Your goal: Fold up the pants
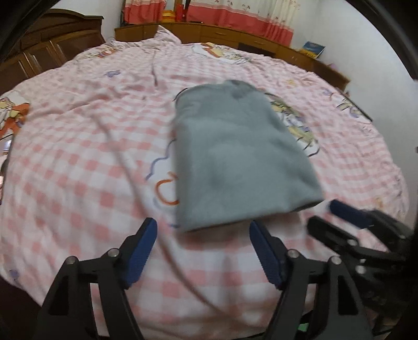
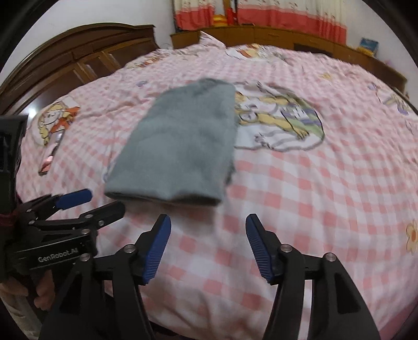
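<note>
The soft grey fleece pants (image 1: 235, 157) lie folded into a thick, rounded rectangle in the middle of the bed, on a wrinkled pink-and-white checked cotton cover (image 1: 78, 162) printed with cartoon figures. Both sets of tongs, black frames with ribbed blue pads, stand spread wide and hold nothing: the left tongs (image 1: 202, 248) and the right tongs (image 2: 207, 243) hover just short of the bundle's near edge. A dark wooden wardrobe (image 2: 78, 52) and pink-hemmed curtains (image 2: 287, 15) stand behind.

Left gripper (image 1: 202, 236): jaws spread wide, blue pads (image 1: 139, 252) facing, nothing between them. Right gripper (image 2: 207, 234): jaws likewise spread wide, empty. Both held side by side, near each other, pointing forward.
</note>
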`<state>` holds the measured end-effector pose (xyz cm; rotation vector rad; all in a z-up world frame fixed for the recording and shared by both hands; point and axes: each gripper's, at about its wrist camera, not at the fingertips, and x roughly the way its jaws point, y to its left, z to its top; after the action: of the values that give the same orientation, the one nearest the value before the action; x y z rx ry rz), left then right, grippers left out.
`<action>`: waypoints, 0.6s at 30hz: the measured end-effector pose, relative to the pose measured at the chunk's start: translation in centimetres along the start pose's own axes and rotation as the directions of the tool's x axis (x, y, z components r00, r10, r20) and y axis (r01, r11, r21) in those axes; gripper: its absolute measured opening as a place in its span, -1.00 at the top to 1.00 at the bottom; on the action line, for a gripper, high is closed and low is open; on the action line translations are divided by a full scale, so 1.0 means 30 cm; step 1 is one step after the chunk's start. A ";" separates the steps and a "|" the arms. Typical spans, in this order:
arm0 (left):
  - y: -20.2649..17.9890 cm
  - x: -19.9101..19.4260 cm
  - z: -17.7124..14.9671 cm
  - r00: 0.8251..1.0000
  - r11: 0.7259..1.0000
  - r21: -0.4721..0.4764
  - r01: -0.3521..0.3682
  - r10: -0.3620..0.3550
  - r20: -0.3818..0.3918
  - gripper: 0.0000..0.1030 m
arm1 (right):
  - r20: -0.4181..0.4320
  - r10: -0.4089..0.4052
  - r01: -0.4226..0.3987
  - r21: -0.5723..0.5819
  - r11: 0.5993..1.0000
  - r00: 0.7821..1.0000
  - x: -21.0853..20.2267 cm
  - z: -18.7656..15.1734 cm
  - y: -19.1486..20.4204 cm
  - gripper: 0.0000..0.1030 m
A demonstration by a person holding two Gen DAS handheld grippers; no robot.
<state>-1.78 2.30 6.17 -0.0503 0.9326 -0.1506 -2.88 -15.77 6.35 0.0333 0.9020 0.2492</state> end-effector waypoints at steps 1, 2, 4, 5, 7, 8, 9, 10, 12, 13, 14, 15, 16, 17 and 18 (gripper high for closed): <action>0.007 0.008 -0.006 1.000 1.000 -0.004 -0.005 0.005 -0.012 -0.54 | -0.016 -0.005 0.005 0.020 1.000 1.000 0.012 -0.005 -0.013 -0.18; 0.010 0.017 -0.013 1.000 1.000 -0.011 -0.009 0.008 -0.027 -0.55 | -0.028 -0.009 0.010 0.033 0.999 1.000 0.022 -0.008 -0.021 -0.18; 0.021 0.037 -0.024 0.998 1.000 -0.021 -0.017 0.016 -0.054 -0.57 | -0.055 -0.028 0.031 0.051 0.998 0.998 0.048 -0.017 -0.034 -0.18; 0.023 0.045 -0.028 0.998 0.999 -0.023 -0.023 0.022 -0.062 -0.59 | -0.064 -0.037 0.041 0.053 0.998 0.997 0.057 -0.020 -0.038 -0.18; 0.029 0.063 -0.034 0.996 0.999 -0.029 -0.038 0.036 -0.080 -0.62 | -0.086 -0.045 0.051 0.068 0.996 0.995 0.084 -0.029 -0.047 -0.18; 0.032 0.074 -0.035 0.995 0.999 -0.035 -0.040 0.037 -0.090 -0.64 | -0.096 -0.045 0.053 0.076 0.996 0.994 0.096 -0.034 -0.052 -0.18; 0.037 0.082 -0.039 0.995 0.998 -0.040 -0.040 0.036 -0.096 -0.66 | -0.103 -0.046 0.055 0.080 0.995 0.994 0.106 -0.038 -0.055 -0.18; 0.041 0.096 -0.042 0.993 0.998 -0.050 -0.044 0.038 -0.109 -0.71 | -0.106 -0.051 0.060 0.082 0.995 0.993 0.116 -0.043 -0.056 -0.19; 0.047 0.110 -0.046 0.992 0.997 -0.063 -0.045 0.037 -0.121 -0.79 | -0.109 -0.059 0.067 0.076 0.995 0.992 0.131 -0.043 -0.053 -0.25; 0.050 0.119 -0.047 0.991 0.996 -0.071 -0.045 0.036 -0.126 -0.81 | -0.110 -0.059 0.067 0.074 0.995 0.992 0.137 -0.043 -0.049 -0.32; 0.054 0.126 -0.048 0.991 0.996 -0.078 -0.047 0.037 -0.129 -0.83 | -0.110 -0.060 0.068 0.072 0.995 0.992 0.142 -0.044 -0.047 -0.34; 0.055 0.132 -0.048 0.991 0.996 -0.080 -0.048 0.037 -0.131 -0.84 | -0.110 -0.067 0.075 0.069 0.995 0.992 0.148 -0.045 -0.044 -0.36; 0.052 0.135 -0.047 0.990 0.996 -0.080 -0.048 0.037 -0.133 -0.89 | -0.108 -0.079 0.086 0.066 0.994 0.991 0.153 -0.046 -0.040 -0.36; 0.050 0.141 -0.046 0.990 0.996 -0.079 -0.046 0.035 -0.137 -0.92 | -0.106 -0.085 0.092 0.064 0.994 0.991 0.156 -0.047 -0.038 -0.37; 0.049 0.147 -0.044 0.990 0.996 -0.079 -0.045 0.034 -0.140 -0.94 | -0.104 -0.089 0.096 0.063 0.993 0.991 0.158 -0.049 -0.036 -0.40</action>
<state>-0.11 3.11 1.72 -0.0986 1.0772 -0.0795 -0.98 -15.85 1.63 0.0417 1.0103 0.1350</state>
